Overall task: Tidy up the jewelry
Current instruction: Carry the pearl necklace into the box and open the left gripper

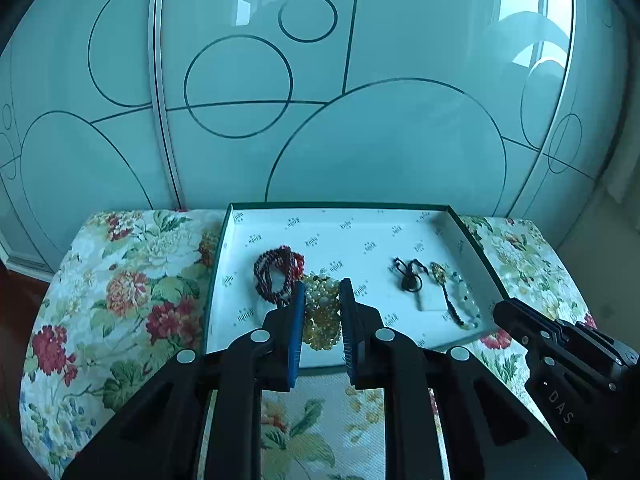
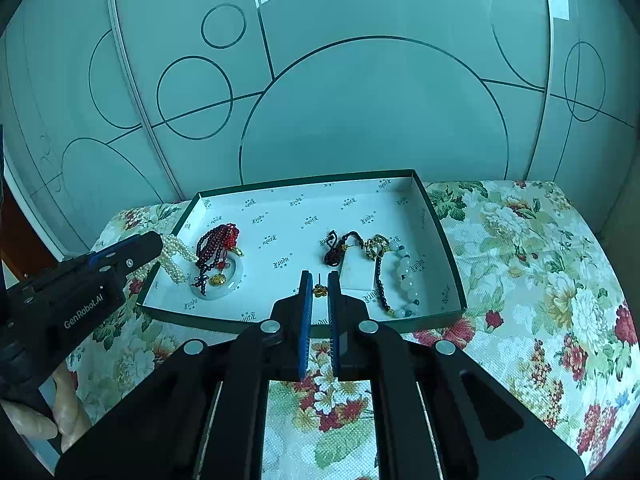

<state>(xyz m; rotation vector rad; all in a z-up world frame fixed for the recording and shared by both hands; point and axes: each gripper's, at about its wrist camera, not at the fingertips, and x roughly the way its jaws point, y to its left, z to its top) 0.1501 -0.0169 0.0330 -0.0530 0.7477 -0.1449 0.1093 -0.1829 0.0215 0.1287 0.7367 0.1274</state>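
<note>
From your left wrist view, the left tongs [image 1: 323, 292] are clamped on a pearl strand [image 1: 322, 300] bunched between the blue pads, above a cluster of yellow beads [image 1: 322, 330]; just left of them a coil of dark red beads [image 1: 278, 276] lies on the printed white lining of the green-edged tray [image 1: 344, 205]; further right in the tray sit a black knotted cord [image 1: 409, 276], a white card [image 1: 432, 300] and a pale bead bracelet [image 1: 466, 300]; the right tongs [image 1: 500, 312] come in from the right edge, their tip over the tray's near right corner, closed as far as you can see; the tray rests on a desk under a floral cloth [image 1: 120, 300].

From your right wrist view, the right tongs [image 2: 319, 280] are closed on the thin post of a small gold earring [image 2: 319, 290], held over the near middle of the tray [image 2: 312, 178]; the left tongs [image 2: 158, 246] at the left hold the pearl strand [image 2: 176, 260], which hangs over the tray's left rim; beside it lie the dark red beads [image 2: 218, 246] and a pale jade ring [image 2: 236, 280] with a gold charm; the bracelet [image 2: 406, 280] lies at the right; a hand [image 2: 44, 416] shows at the lower left.
</note>
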